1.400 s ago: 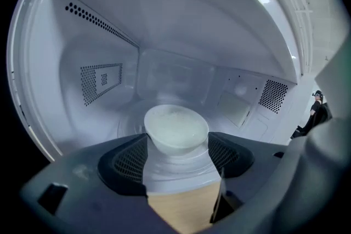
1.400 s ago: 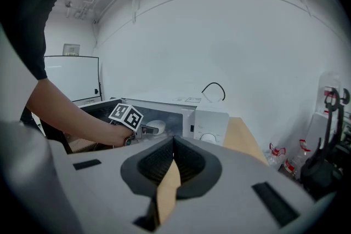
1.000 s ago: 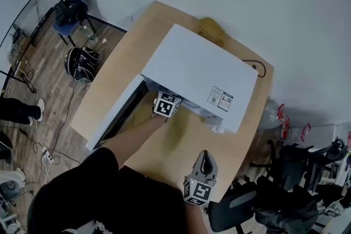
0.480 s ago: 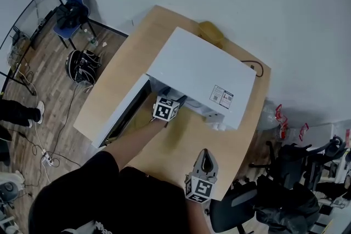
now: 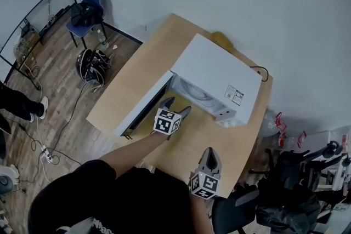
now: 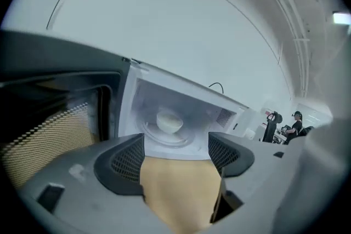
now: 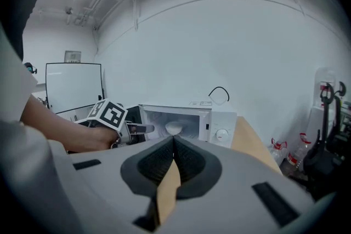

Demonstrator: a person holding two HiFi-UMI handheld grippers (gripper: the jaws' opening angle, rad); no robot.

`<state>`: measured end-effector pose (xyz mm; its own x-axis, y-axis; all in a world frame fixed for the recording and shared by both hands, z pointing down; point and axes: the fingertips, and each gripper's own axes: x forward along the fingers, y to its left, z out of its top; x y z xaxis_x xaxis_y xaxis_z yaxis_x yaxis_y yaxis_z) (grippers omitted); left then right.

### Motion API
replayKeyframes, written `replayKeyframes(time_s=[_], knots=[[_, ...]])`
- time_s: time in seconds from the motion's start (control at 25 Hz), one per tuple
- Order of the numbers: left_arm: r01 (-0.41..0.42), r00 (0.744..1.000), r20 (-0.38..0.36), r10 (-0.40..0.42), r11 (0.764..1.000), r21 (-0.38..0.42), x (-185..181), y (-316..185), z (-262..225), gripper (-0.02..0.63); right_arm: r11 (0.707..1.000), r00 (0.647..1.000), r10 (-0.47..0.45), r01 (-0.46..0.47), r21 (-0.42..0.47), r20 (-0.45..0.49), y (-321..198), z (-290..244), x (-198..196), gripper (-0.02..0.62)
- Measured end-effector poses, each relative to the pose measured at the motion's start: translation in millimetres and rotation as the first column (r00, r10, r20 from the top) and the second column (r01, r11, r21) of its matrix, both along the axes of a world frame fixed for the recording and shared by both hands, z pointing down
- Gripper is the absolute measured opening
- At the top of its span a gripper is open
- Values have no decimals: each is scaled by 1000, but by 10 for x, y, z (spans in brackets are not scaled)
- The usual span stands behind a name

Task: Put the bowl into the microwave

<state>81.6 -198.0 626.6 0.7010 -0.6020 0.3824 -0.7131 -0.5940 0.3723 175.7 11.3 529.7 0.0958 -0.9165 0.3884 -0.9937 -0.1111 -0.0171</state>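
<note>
Bowl in, door left to shut

The bowl sits on the turntable inside the microwave, so I judge the placing done. My left gripper hangs just in front of the microwave's mouth, jaws wide with only bare table between them. My right gripper waits well back from the microwave, jaws pressed together on nothing. The door stands swung out at the microwave's left. Next I would probably take the left gripper round behind that door and push it closed. The gripper itself lies in the door's arc, so it must clear first.
</note>
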Motion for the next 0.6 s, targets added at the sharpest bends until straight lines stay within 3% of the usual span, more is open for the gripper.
replayKeyframes(time_s=[0.48, 0.6], knots=[[23, 993, -118, 0, 981, 192, -774, 1457, -1149, 339, 999, 999, -1, 3, 43, -43, 561, -297, -490, 60], [-2, 988, -152, 36, 977, 214, -859, 1815, -1363, 339, 997, 998, -25, 29, 68, -49, 647, -418, -663, 60]])
